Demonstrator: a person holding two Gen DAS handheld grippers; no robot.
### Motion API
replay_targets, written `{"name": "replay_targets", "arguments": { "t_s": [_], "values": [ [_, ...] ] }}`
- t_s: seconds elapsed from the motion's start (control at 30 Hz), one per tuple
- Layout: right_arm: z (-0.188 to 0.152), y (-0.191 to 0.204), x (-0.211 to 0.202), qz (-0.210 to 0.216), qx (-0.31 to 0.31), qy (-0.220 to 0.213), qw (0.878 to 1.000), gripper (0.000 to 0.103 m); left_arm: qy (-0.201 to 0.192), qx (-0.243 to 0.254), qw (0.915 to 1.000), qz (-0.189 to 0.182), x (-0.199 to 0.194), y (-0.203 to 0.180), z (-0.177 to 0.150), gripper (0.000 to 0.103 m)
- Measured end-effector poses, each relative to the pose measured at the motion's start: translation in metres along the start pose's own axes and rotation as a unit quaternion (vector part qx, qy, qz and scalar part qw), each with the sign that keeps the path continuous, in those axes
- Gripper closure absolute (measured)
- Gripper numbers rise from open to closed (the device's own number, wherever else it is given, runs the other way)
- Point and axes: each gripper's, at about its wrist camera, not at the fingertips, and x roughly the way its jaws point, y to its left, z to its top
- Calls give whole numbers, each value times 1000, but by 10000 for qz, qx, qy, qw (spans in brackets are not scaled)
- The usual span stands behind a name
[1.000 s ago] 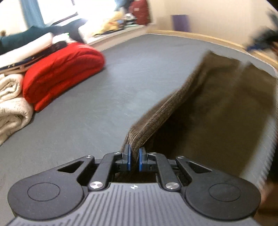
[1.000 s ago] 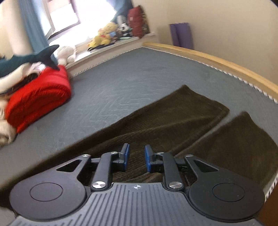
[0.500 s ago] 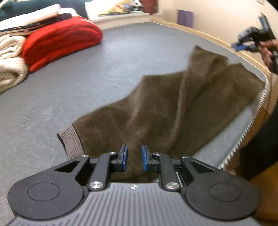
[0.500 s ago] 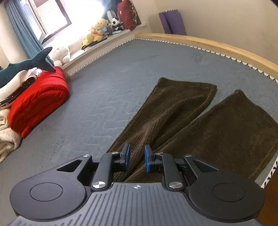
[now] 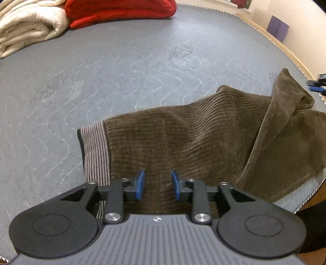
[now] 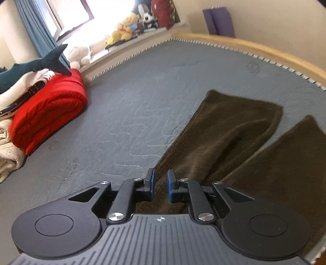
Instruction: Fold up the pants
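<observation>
On the left of the bed, the cream blanket point(image 5: 26, 26) and the red blanket point(image 5: 120, 9) sit folded and well apart from the work. The grey mattress point(image 5: 126, 67) lies bare between them and the pants point(image 5: 193, 138), which now rest flat near the front edge of the bed. A second ago the left hand-held gripper point(image 5: 158, 184) had the brown cloth pinched and lifted in a taut ridge; its jaws have just been opening, and now the blue pads stand apart over the corduroy beside the striped waistband point(image 5: 95, 150), pressing on nothing. So the waist end has been released and laid down.

Further right, the fabric rises in a loose upright fold point(image 5: 285, 106) where the legs begin, so that part is not smooth yet. At the far right edge of the left view a blurred blue-tipped shape may be the other tool, though it is too smeared to be sure.

The right hand-held gripper point(image 6: 161, 184) has dropped lower over the pants than a second ago. Its jaws have a narrow gap, and whether they nip the cloth edge beneath them I cannot tell. Beyond it the two legs point(image 6: 234, 130) lie splayed in a V. The laying-out looks nearly done; bringing one leg over the other is probably next.
</observation>
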Motion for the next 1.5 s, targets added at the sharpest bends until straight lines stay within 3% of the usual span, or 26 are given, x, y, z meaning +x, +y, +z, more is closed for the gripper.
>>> {"name": "replay_targets", "arguments": {
  "t_s": [0.27,0.4,0.5,0.53,0.57,0.63,0.67,0.87,1.03,1.07,1.2,1.27,1.37,1.4,1.5],
  "values": [
    [3,29,99,-438,-368,787,9953,57,197,209,9994,-176,15,-11,9,68],
    [2,41,128,-485,-500,969,9929,54,412,300,9987,-95,26,-10,5,68],
    [-2,50,142,-812,-867,1101,9868,54,581,386,9975,-95,35,-8,2,67],
    [-3,53,143,-913,-998,1078,9849,59,628,414,9971,-65,38,-8,1,66],
    [-3,55,142,-994,-1085,1043,9836,71,656,438,9969,-48,38,-6,-1,66],
    [2,52,131,-1023,-1074,956,9843,90,674,455,9967,-52,38,-2,-3,66],
    [4,48,123,-951,-993,886,9865,93,676,459,9966,-58,38,-1,-4,66],
    [13,15,50,-526,-1179,588,9899,97,610,494,9969,44,33,2,-11,66],
    [-4,-56,-29,162,-1350,506,9894,98,521,533,9971,160,24,-4,-21,66],
    [-10,-70,-40,243,-1359,573,9888,103,500,544,9971,177,22,-6,-23,66],
    [-39,-126,-80,669,-1505,1109,9801,103,451,560,9970,292,17,-10,-28,66],
    [-54,-141,-90,622,-1684,1408,9736,103,409,440,9976,345,16,-12,-25,65],
    [-56,-153,-94,32,-1828,1183,9760,99,231,312,9983,429,13,-17,-17,64],
    [-50,-156,-95,39,-1673,1050,9803,99,174,296,9985,425,13,-21,-15,64],
    [-30,-159,-96,58,-1121,410,9928,84,55,369,9989,294,13,-34,-10,64]
  ]
}}
